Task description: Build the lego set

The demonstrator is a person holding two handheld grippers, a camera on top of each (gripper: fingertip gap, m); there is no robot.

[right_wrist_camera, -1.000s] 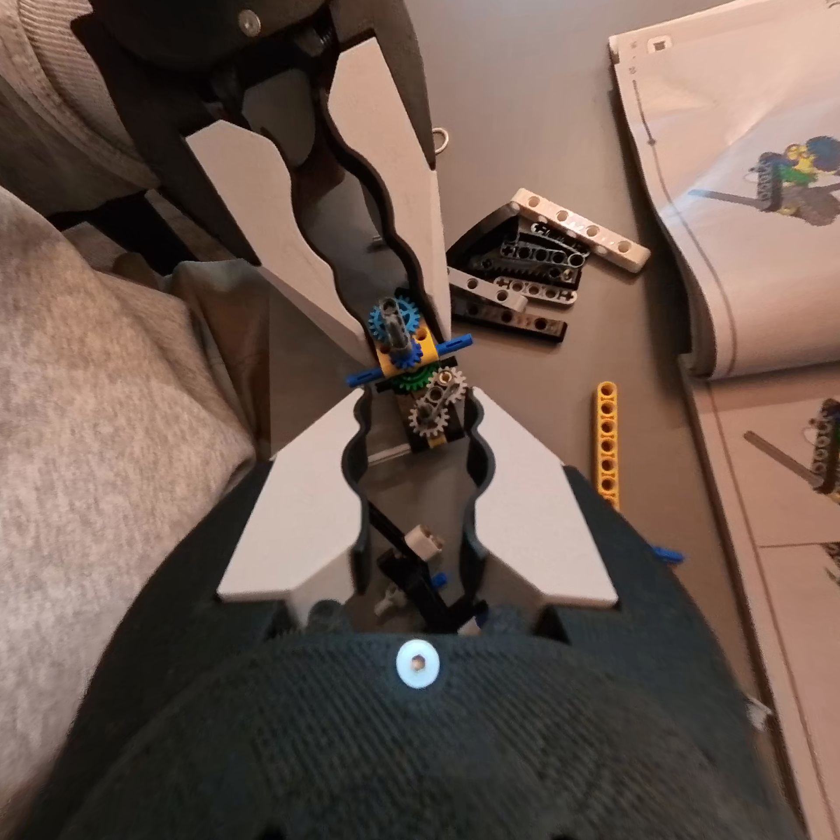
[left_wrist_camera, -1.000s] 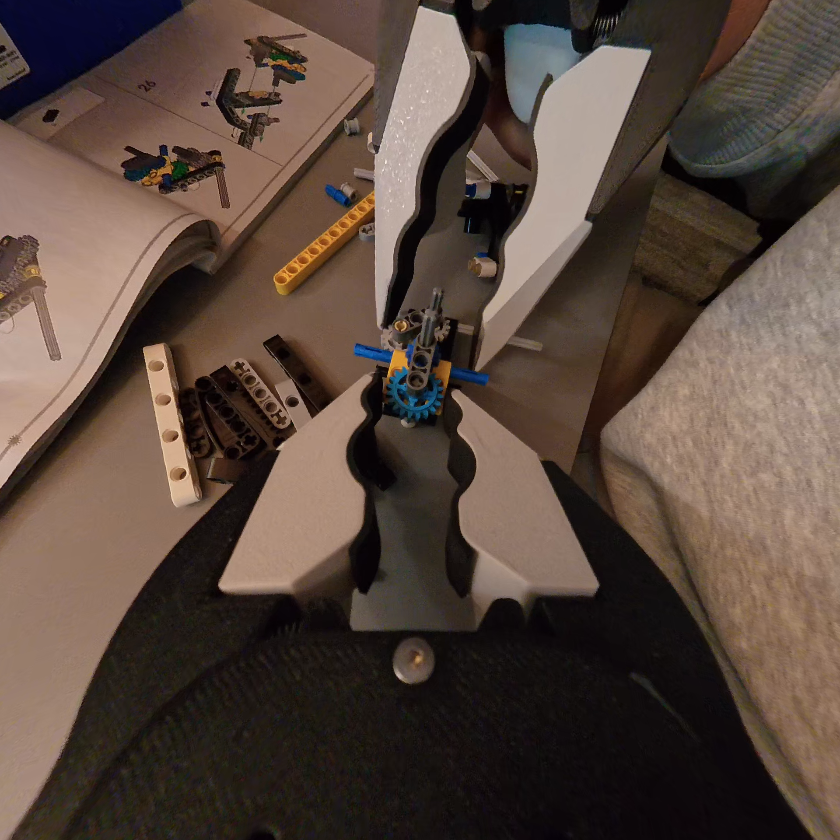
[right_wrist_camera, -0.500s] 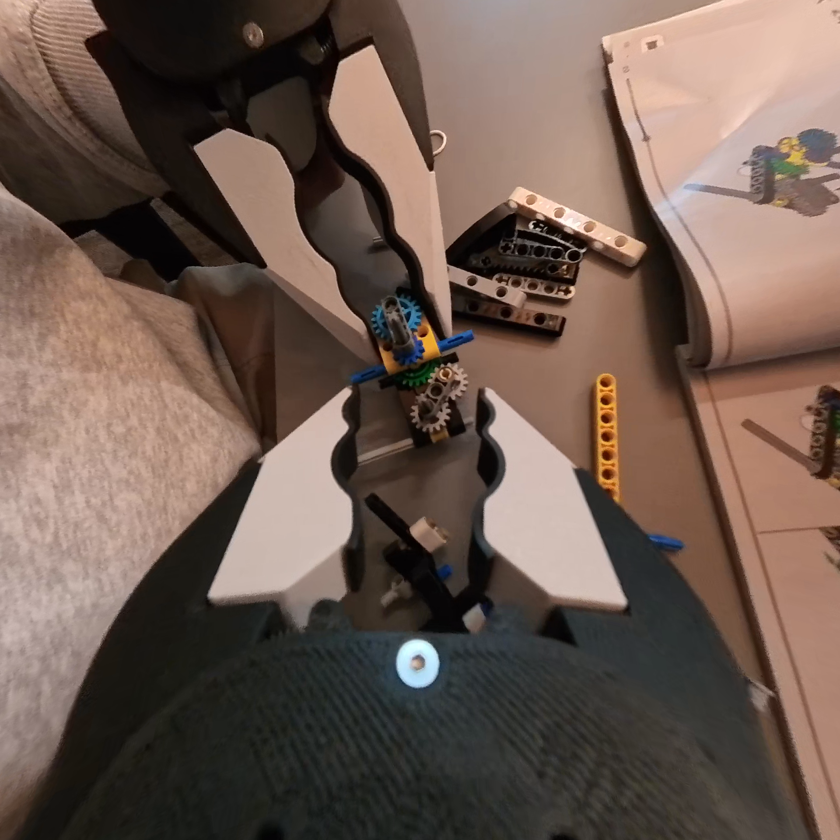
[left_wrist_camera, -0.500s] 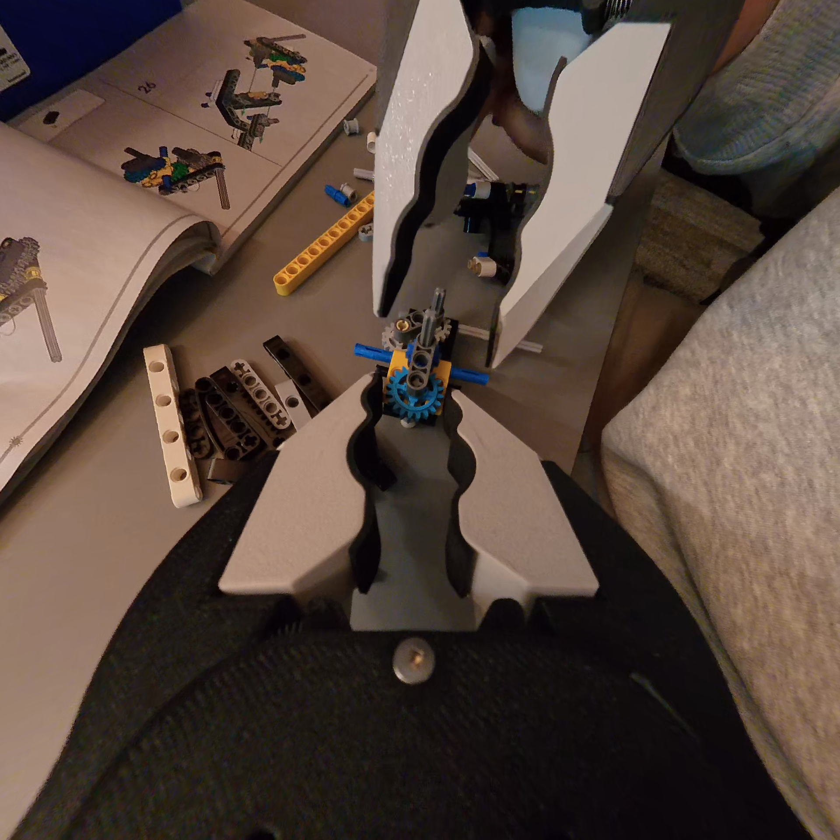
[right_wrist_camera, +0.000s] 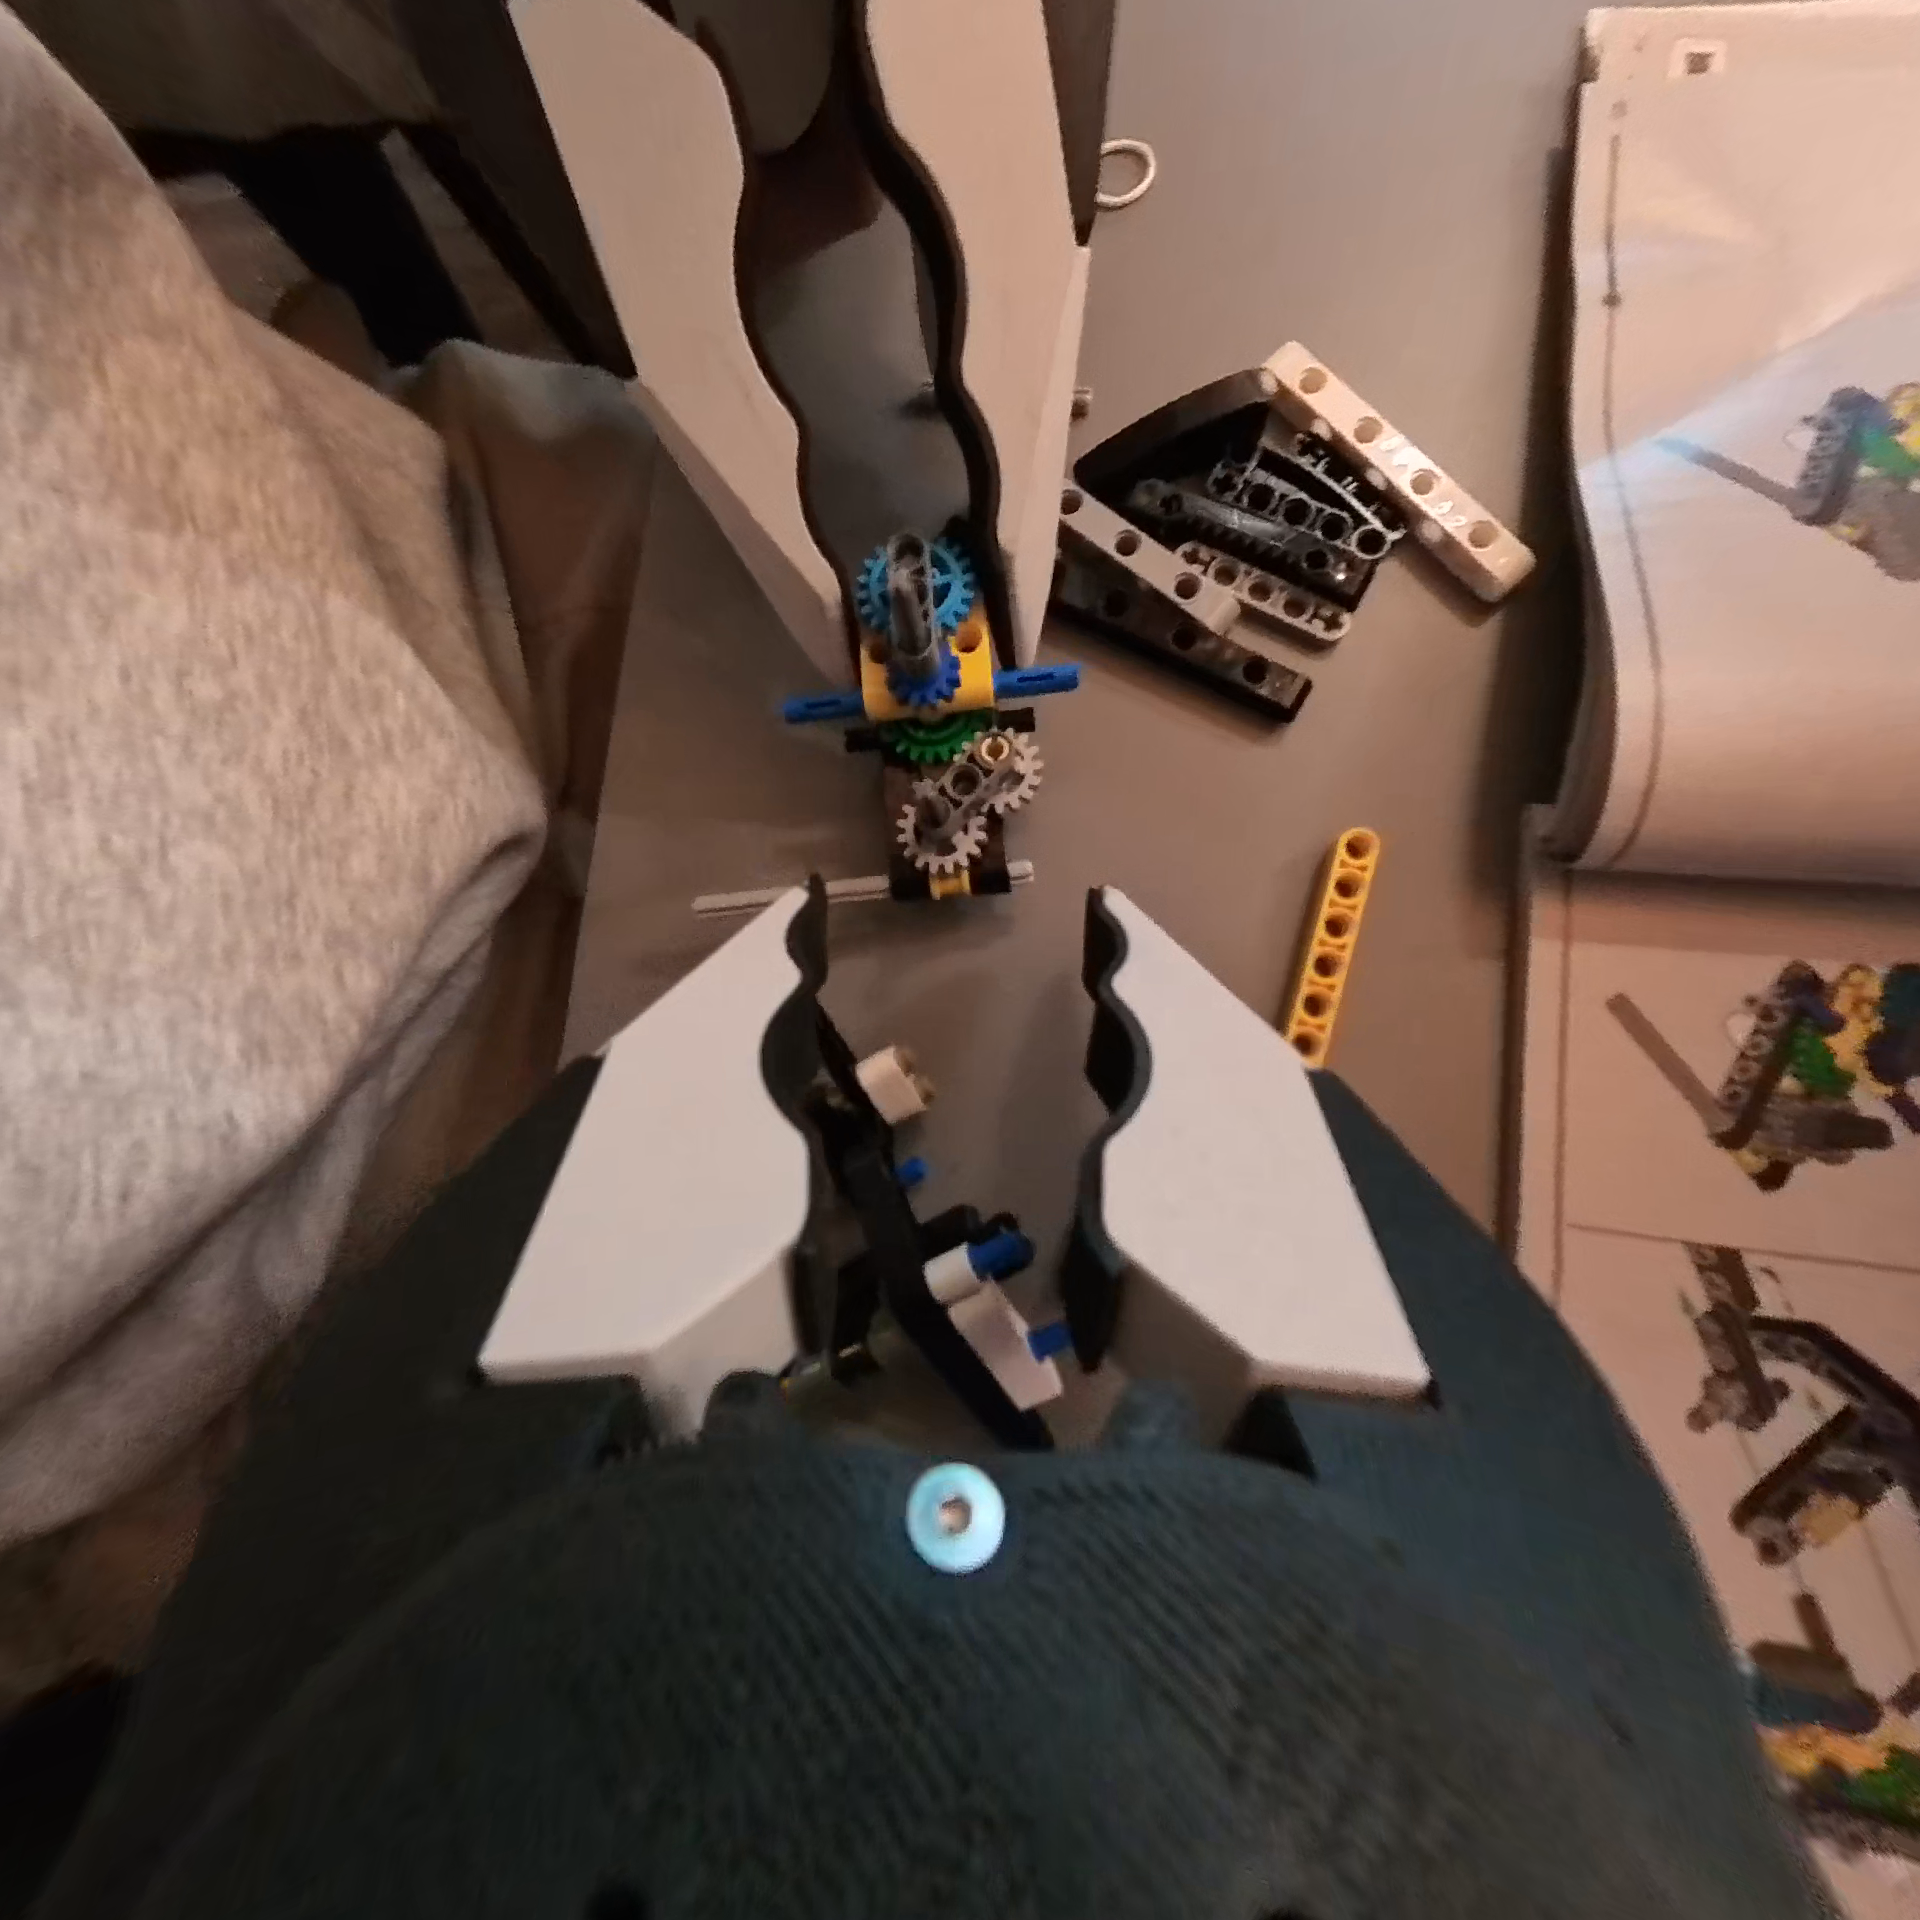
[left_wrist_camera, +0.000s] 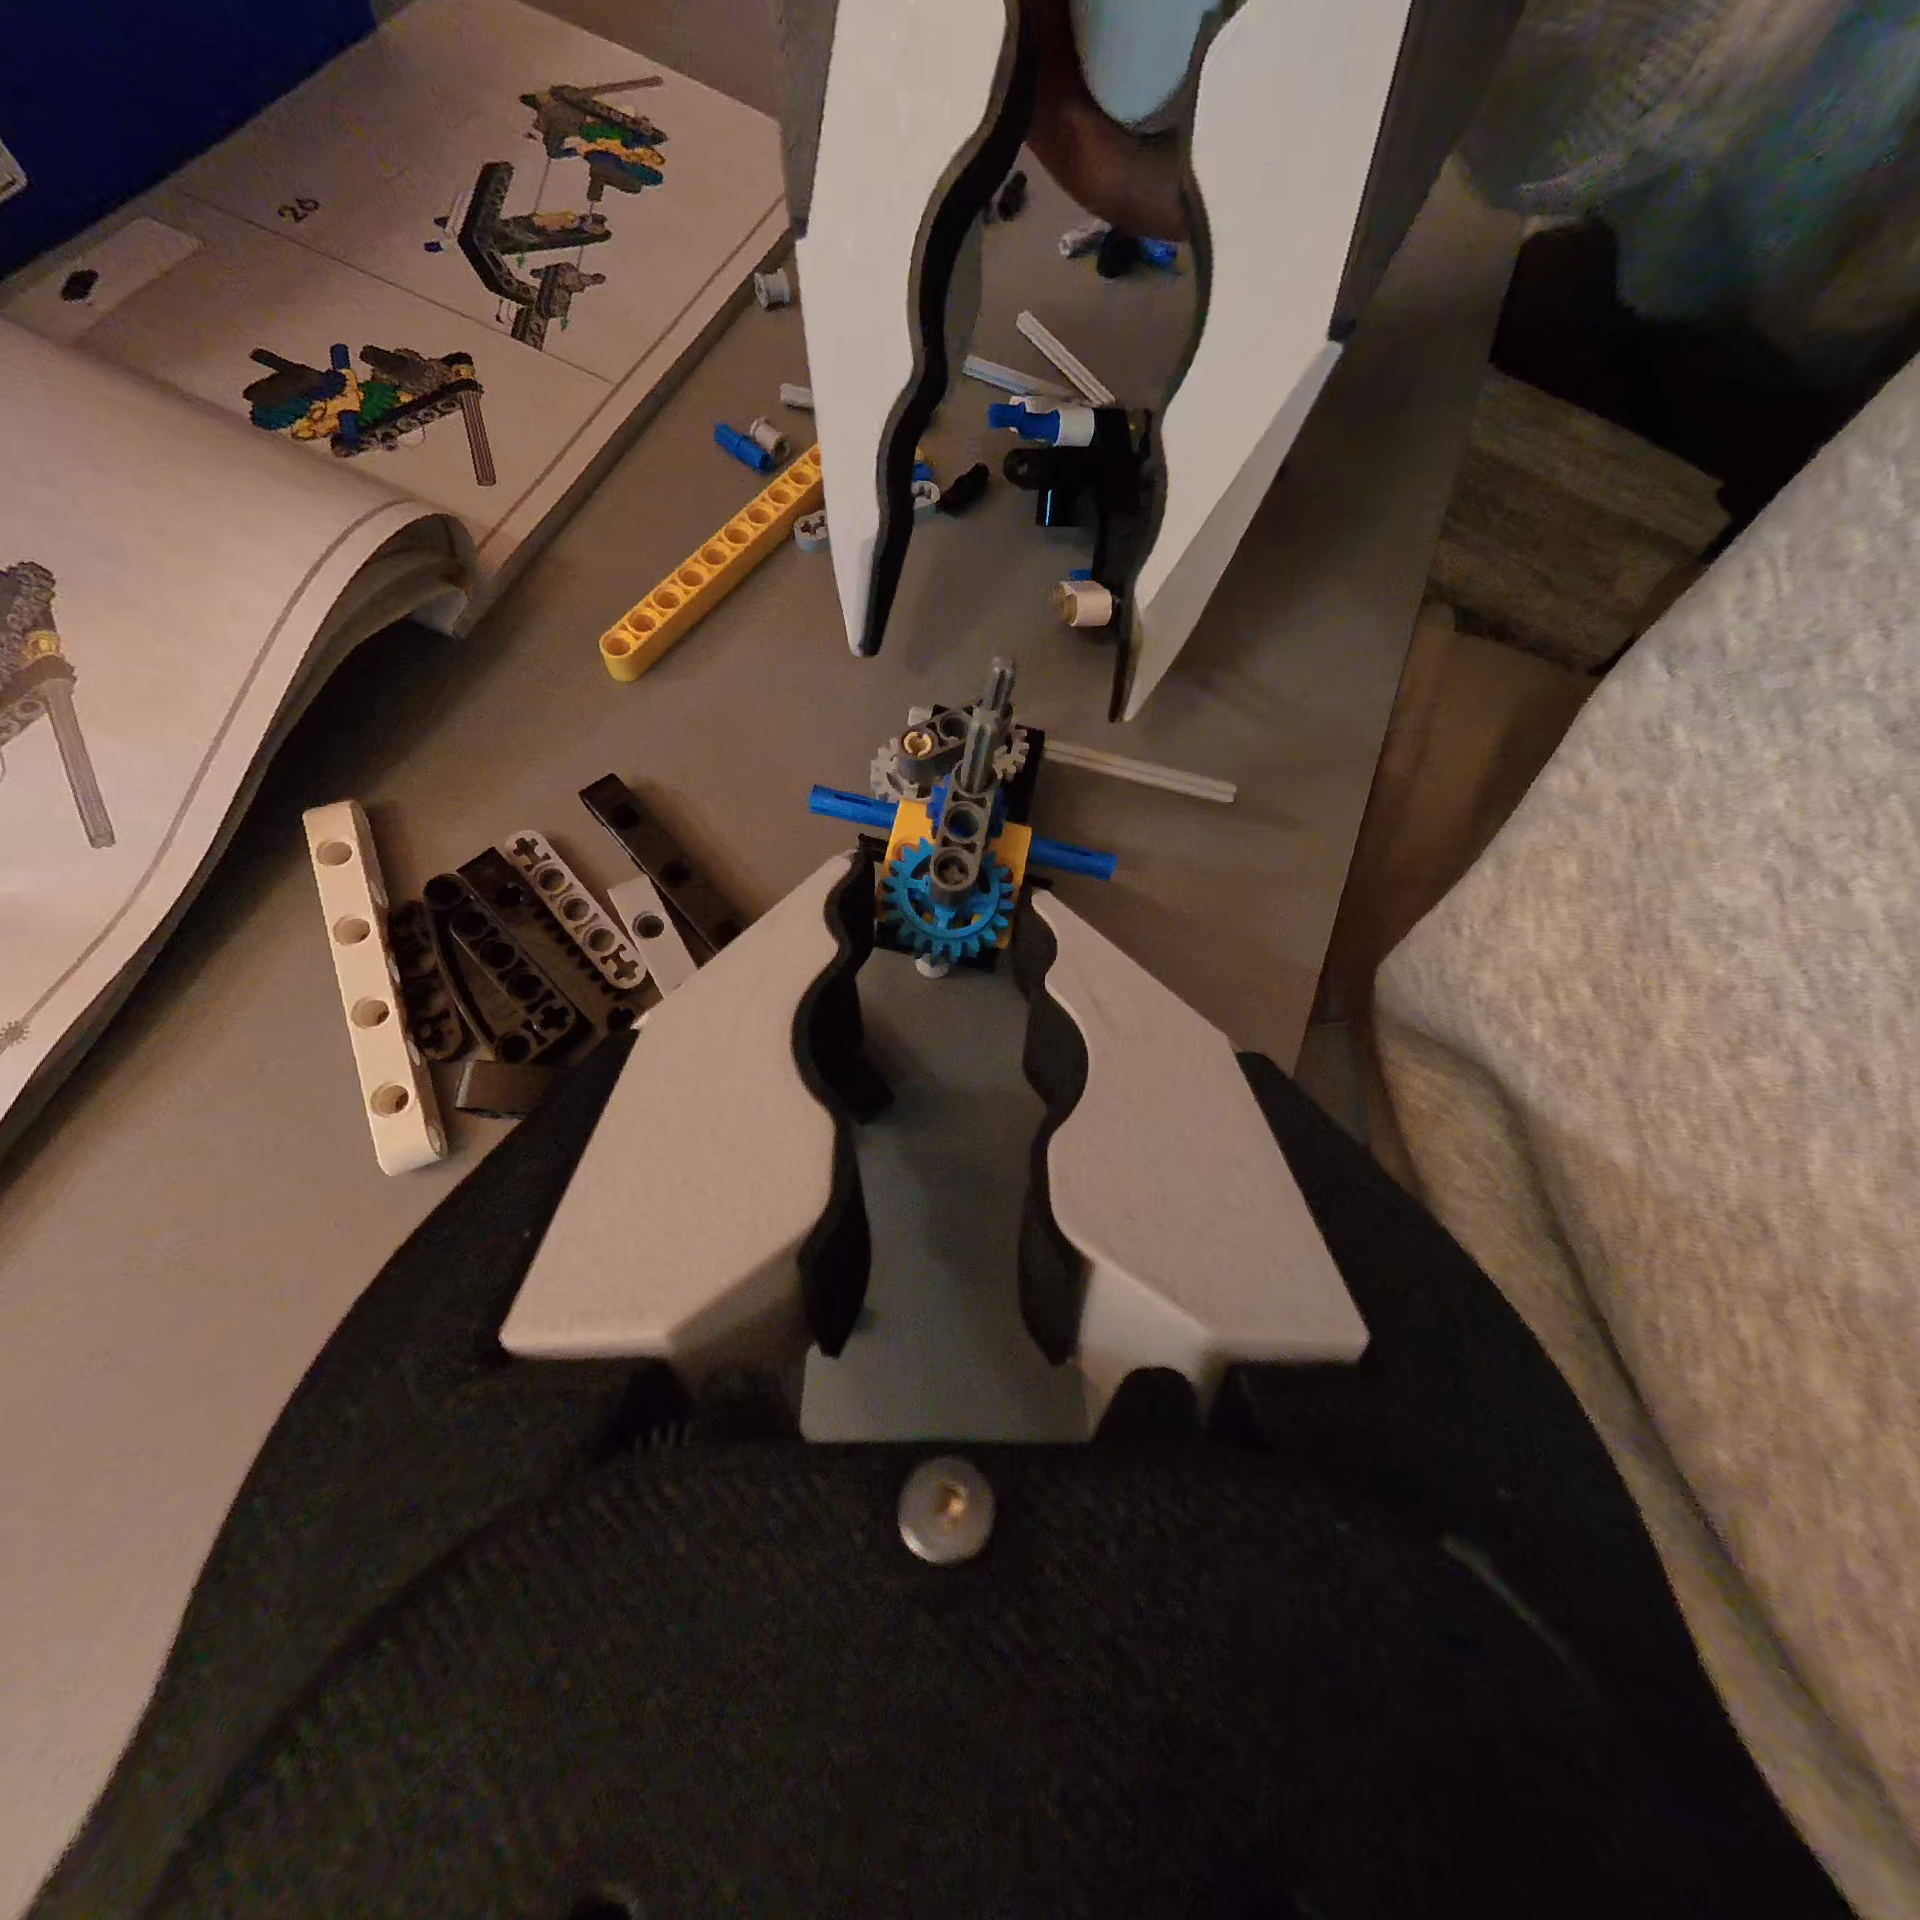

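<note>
A small gear assembly (left_wrist_camera: 951, 831) has a yellow block, blue, green and grey gears, and a blue cross axle. My left gripper (left_wrist_camera: 945, 883) is shut on its blue-gear end and holds it just above the grey table (left_wrist_camera: 1195, 883). In the right wrist view the assembly (right_wrist_camera: 935, 727) juts out from the left gripper (right_wrist_camera: 925, 634) toward me. My right gripper (right_wrist_camera: 951, 899) is open and empty, its tips just short of the grey-gear end. It also shows open in the left wrist view (left_wrist_camera: 992, 675).
An open instruction booklet (left_wrist_camera: 208, 623) lies at the left. A yellow beam (left_wrist_camera: 717, 561), a pile of black and white beams (left_wrist_camera: 499, 966) and a black sub-assembly with blue pins (right_wrist_camera: 914, 1226) lie on the table. Grey fabric (left_wrist_camera: 1662, 1039) lies past the table's right edge. One gripper's finger ends stand about 4 centimeters off the other's.
My right gripper has opened wider and drawn back from the grey-gear end of the assembly. The left gripper keeps hold and has not moved.
</note>
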